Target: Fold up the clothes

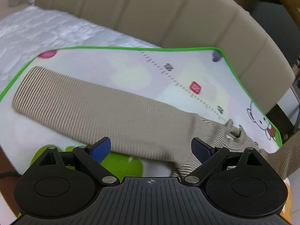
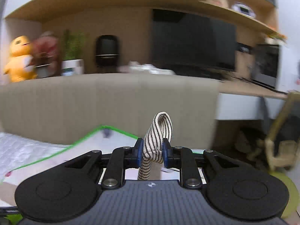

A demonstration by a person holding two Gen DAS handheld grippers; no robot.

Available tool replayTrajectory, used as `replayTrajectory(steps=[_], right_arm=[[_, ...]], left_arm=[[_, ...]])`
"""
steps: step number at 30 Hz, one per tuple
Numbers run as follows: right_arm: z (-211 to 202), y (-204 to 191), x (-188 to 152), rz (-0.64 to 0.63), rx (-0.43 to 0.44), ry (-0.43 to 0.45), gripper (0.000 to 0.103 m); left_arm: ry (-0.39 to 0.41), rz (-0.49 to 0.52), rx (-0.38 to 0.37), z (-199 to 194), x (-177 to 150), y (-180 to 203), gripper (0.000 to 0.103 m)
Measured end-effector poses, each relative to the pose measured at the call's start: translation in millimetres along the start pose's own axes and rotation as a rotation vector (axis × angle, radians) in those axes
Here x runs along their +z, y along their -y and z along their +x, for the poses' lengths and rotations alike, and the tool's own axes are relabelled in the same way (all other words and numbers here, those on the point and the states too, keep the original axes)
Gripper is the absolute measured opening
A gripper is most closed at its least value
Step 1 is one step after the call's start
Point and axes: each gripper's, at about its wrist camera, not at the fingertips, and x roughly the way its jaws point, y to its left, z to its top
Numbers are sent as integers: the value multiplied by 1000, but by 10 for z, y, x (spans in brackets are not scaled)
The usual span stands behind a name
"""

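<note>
At the bottom of my left view, the left gripper [image 1: 151,148] stands wide open with nothing between its blue pads [image 1: 100,148], poised over the beige ribbed striped garment [image 1: 90,105]. That lies across the frame's middle on a white cartoon-printed mat with green edging [image 1: 131,63]. In my right view, the right gripper [image 2: 152,154] pinches a raised fold of that striped cloth at lower centre. Beyond stands a beige padded headboard [image 2: 93,101].

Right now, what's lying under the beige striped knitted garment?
The beige striped knitted garment lies on a white cartoon-print mat with a green border. The mat's print beneath the fabric is hidden.
</note>
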Motion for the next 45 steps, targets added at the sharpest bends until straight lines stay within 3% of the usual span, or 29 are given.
replayTrajectory(steps=[7, 17, 23, 29, 32, 36, 39, 41, 45], right_arm=[[322, -823, 101, -73, 168, -80, 20], [571, -1484, -86, -163, 265, -176, 22], [505, -1461, -157, -134, 286, -176, 23], [161, -1156, -472, 12, 299, -143, 36], [-63, -991, -758, 101, 328, -121, 46], [-134, -858, -1051, 140, 352, -170, 47], [4, -783, -1143, 96, 318, -220, 47], [166, -824, -1267, -24, 299, -230, 47], [529, -974, -1821, -419, 219, -222, 47]], left_arm=[[-15, -45, 13, 20, 12, -117, 97], [-28, -56, 31, 195, 3, -238, 98], [-10, -65, 24, 239, 10, -304, 98], [-6, -61, 49, 220, -11, -276, 98], [28, -180, 99, 75, 6, -419, 98], [125, -405, 280, -172, 52, -817, 98], [121, -500, 358, -211, 58, -949, 98], [119, -442, 359, -192, 48, -830, 98], [127, -294, 356, -139, 40, -680, 98]])
